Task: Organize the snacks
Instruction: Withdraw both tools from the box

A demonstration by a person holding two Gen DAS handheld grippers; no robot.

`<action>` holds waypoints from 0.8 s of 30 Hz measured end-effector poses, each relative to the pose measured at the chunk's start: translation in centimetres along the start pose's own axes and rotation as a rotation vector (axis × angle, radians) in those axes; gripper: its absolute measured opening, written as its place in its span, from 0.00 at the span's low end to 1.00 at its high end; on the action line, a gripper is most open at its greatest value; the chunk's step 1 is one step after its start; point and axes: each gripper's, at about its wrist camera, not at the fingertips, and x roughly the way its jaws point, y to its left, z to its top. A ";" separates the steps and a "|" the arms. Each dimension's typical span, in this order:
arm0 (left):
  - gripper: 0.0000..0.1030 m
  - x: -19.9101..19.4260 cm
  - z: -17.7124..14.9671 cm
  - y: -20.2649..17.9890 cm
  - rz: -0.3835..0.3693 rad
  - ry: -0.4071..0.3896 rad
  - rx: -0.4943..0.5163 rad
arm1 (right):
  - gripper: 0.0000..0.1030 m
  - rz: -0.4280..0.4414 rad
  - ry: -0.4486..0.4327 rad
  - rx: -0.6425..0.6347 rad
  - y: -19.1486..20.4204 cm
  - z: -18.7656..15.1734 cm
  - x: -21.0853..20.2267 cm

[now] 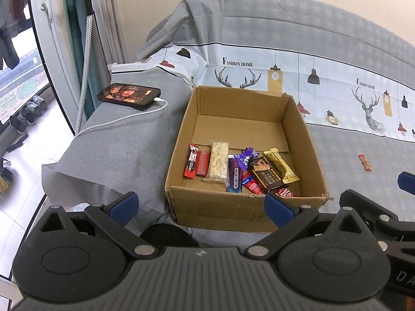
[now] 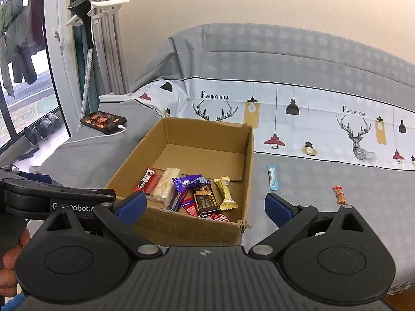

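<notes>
Most snacks already lie in the near end of the cardboard box (image 2: 179, 153) on the bed. Two remain on the cover to its right: a blue bar (image 2: 273, 178), long axis near-to-far, and a red packet (image 2: 339, 195) likewise. Left gripper (image 1: 201, 207) and right gripper (image 2: 205, 207) stand wide, empty.

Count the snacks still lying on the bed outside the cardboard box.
2. A light blue bar lies just right of the cardboard box; a small red-orange packet lies farther right. Others may be out of frame.
</notes>
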 end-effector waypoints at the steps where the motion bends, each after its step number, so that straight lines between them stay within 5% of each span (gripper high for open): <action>1: 1.00 0.0 0.0 0.0 0.000 -0.001 0.000 | 0.95 0.000 -0.001 0.001 0.0 0.0 0.0; 24: 1.00 1.0 0.3 -1.1 0.010 0.033 0.037 | 0.95 0.018 0.026 0.025 -0.9 0.0 1.0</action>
